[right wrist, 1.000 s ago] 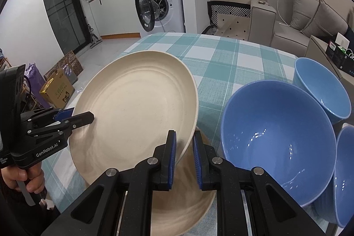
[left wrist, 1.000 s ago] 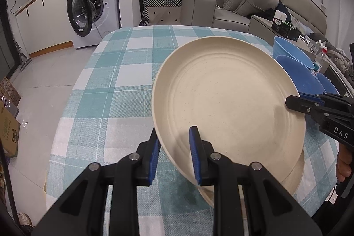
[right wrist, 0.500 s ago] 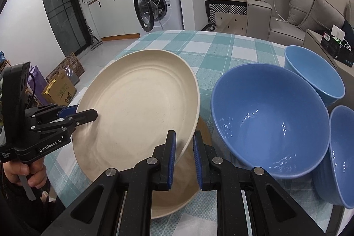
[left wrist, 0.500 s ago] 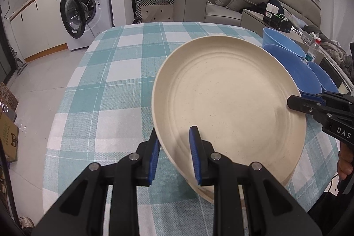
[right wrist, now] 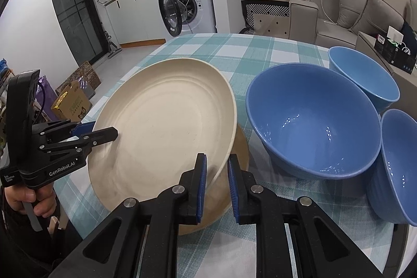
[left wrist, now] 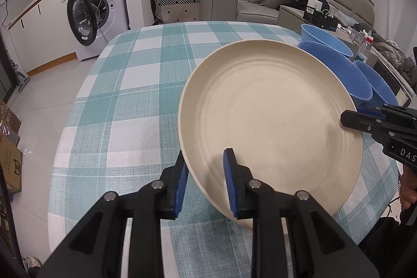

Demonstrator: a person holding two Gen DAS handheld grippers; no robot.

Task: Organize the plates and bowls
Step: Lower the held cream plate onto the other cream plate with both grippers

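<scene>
Left wrist view first: I have my left gripper (left wrist: 204, 183) clamped on the near rim of the cream plate (left wrist: 271, 127), its blue pads pressing the rim from both sides with only the rim's thickness between them. My right gripper (left wrist: 349, 119) comes in from the right edge and pinches the opposite rim. The plate is lifted and tilted above the checked tablecloth (left wrist: 135, 100).

From the right wrist view, my right gripper (right wrist: 216, 184) sits narrow on the plate's (right wrist: 166, 127) rim, 1 pad above and 1 below. My left gripper (right wrist: 104, 132) nips the far rim, with a hand (right wrist: 28, 197) squeezing its handle. A second plate (right wrist: 224, 202) lies flat on the cloth just under the held one, partly covered by it.

Right of the plates stand 3 blue bowls: a large bowl (right wrist: 312, 121) just beside the held plate, a far bowl (right wrist: 365, 80) behind it, and a third bowl (right wrist: 398, 163) at the right edge, all close together. A washing machine (right wrist: 185, 4) stands beyond the table.
</scene>
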